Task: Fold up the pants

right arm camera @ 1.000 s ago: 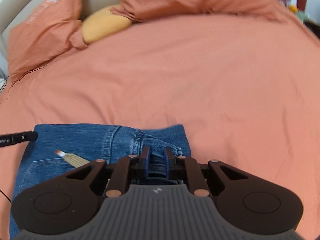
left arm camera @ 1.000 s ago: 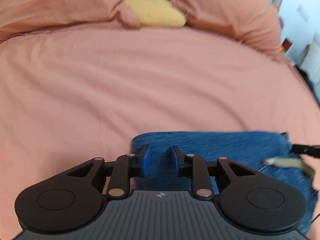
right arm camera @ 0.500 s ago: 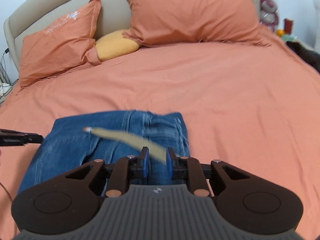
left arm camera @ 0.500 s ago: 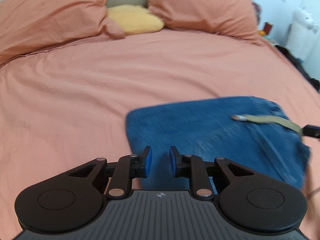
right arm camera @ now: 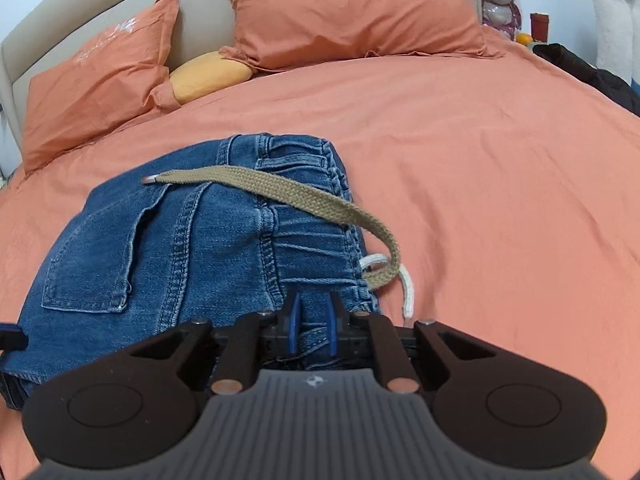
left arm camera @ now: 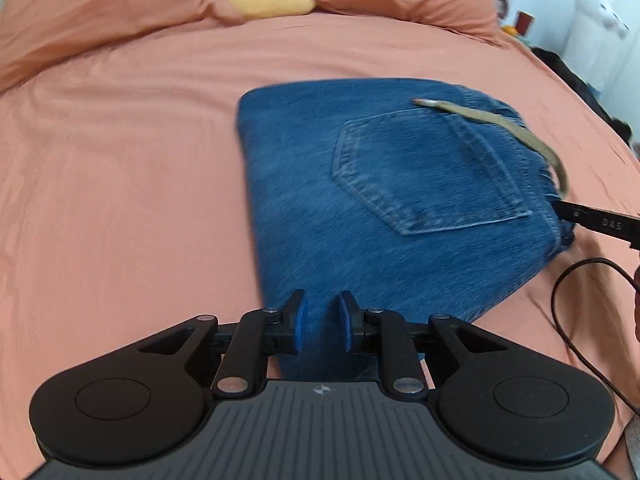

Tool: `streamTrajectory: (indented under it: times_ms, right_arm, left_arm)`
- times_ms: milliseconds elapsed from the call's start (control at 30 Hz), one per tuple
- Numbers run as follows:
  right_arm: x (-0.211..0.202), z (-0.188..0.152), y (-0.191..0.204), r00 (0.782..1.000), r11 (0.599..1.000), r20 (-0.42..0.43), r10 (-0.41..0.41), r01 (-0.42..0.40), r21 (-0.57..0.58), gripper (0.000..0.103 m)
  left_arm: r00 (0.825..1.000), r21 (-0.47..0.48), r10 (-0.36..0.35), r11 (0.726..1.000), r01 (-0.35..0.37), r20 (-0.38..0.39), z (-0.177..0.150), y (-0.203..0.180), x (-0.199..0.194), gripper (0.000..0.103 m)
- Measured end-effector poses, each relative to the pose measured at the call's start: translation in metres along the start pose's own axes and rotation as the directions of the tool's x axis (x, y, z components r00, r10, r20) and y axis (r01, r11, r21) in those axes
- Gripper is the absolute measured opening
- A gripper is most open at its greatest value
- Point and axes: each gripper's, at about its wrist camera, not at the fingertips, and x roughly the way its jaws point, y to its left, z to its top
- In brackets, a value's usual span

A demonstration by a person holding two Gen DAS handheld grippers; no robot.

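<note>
Bedspread of salmon-orange cotton (right arm camera: pixel 480 168) fills both views and carries the folded blue denim pants (right arm camera: pixel 168 240), which lie as a compact bundle near the foot of the bed, well apart from the orange pillows (right arm camera: pixel 352 12). I judge the fold itself nearly done: the step in hand is carrying or dragging the bundle across the spread to its resting place, and the next move calls for both my grippers to set it down level and let go together, so no layer springs open. The bundle's long axis runs across the bed, from the smooth folded edge on my left side to the gathered waistband (right arm camera: pixel 320 216) on my right. The back pocket (left arm camera: pixel 424 168) faces up. My right gripper (right arm camera: pixel 313 322) is clenched on the waistband, denim pinched between its blue pads, its jaws having just been closing. My left gripper (left arm camera: pixel 321 326) grasps the near edge of the bundle at the folded end, cloth filling the narrow gap between its pads. A flat khaki woven drawstring (right arm camera: pixel 288 192) trails loose over the top, and a white cord end (right arm camera: pixel 406 292) hangs beside the waistband.
</note>
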Motion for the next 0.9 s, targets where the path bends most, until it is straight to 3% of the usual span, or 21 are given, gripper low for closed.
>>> streamTrajectory:
  times_ms: [133,233,300,367,533,700,867,900]
  right_arm:
    - [-0.008,-0.005,0.005,0.998,1.000,0.050,-0.024,0.025,-0.013,0.007]
    - [-0.025,-0.006,0.011,0.992,0.999,0.117,-0.041,0.044,-0.023,0.011]
    - [-0.039,-0.006,0.014,0.986,0.999,0.164,-0.015,0.020,-0.030,0.019]
    - [-0.045,-0.007,0.017,0.984,0.999,0.176,0.026,-0.018,-0.042,0.020]
    - [-0.039,-0.010,0.020,0.988,0.999,0.150,0.034,-0.028,-0.041,0.020]
    - [-0.035,-0.012,0.014,0.989,0.998,0.140,0.055,-0.055,-0.004,0.020]
    - [-0.028,-0.010,0.009,0.990,0.998,0.127,0.065,-0.067,0.017,0.020]
    - [-0.027,-0.011,0.008,0.990,0.997,0.124,0.068,-0.070,0.018,0.020]
  left_arm:
    - [0.998,-0.085,0.005,0.996,0.001,0.064,-0.006,0.009,-0.026,0.026]
    - [0.994,-0.094,0.009,0.996,0.002,0.110,-0.022,0.006,-0.046,0.044]
    - [0.993,-0.076,0.035,0.997,-0.026,0.114,-0.034,-0.001,-0.051,0.048]
    - [0.993,-0.059,0.054,0.997,-0.048,0.103,-0.047,-0.010,-0.047,0.051]
    - [0.985,-0.124,0.154,0.982,-0.144,0.080,-0.062,-0.015,-0.025,0.048]
    - [0.983,-0.277,0.146,0.955,-0.110,0.113,-0.050,-0.011,-0.018,0.042]
    - [0.973,-0.210,0.226,0.955,-0.210,0.054,-0.048,-0.021,0.004,0.041]
    - [0.974,-0.163,0.221,0.964,-0.210,0.050,-0.049,-0.022,0.003,0.032]
